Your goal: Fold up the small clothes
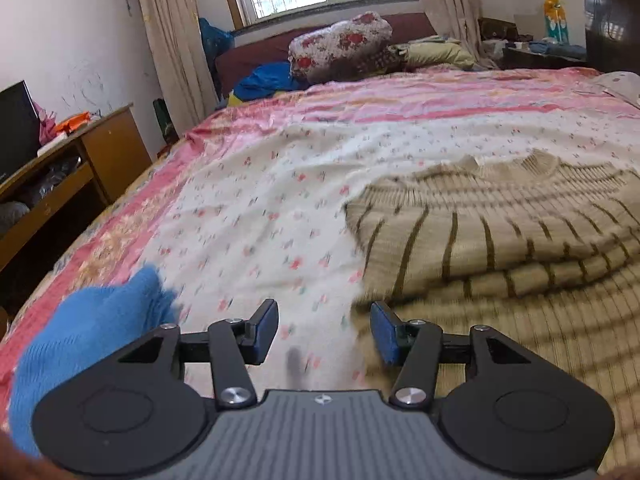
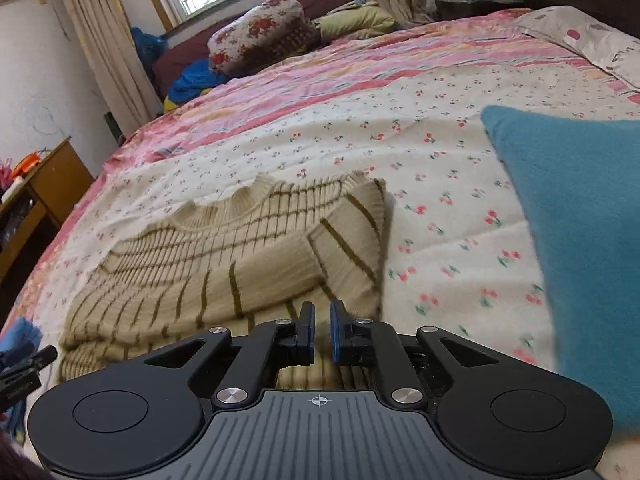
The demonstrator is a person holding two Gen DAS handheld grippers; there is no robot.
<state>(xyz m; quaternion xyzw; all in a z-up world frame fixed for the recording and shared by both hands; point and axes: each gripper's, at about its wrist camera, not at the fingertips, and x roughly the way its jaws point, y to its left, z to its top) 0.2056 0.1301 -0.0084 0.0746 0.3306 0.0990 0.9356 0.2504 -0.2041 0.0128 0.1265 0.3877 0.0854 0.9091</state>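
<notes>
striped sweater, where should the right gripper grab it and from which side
Probably the folded-over sleeve cuff of the striped sweater: it lies on top, near the garment's right edge, a raised double layer that narrow jaws can pinch. Come from the near side, straight ahead of the right gripper, whose jaws stand slightly apart with nothing clearly between them.

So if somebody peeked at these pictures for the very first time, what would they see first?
Probably the beige striped sweater, lying partly folded in the middle of the flowery bedspread, just ahead of both grippers. Next, the big blue cloth filling the right side of the right wrist view. The left gripper hangs open over the bedspread at the sweater's edge, while the right gripper is nearly closed with nothing between its pads.
</notes>
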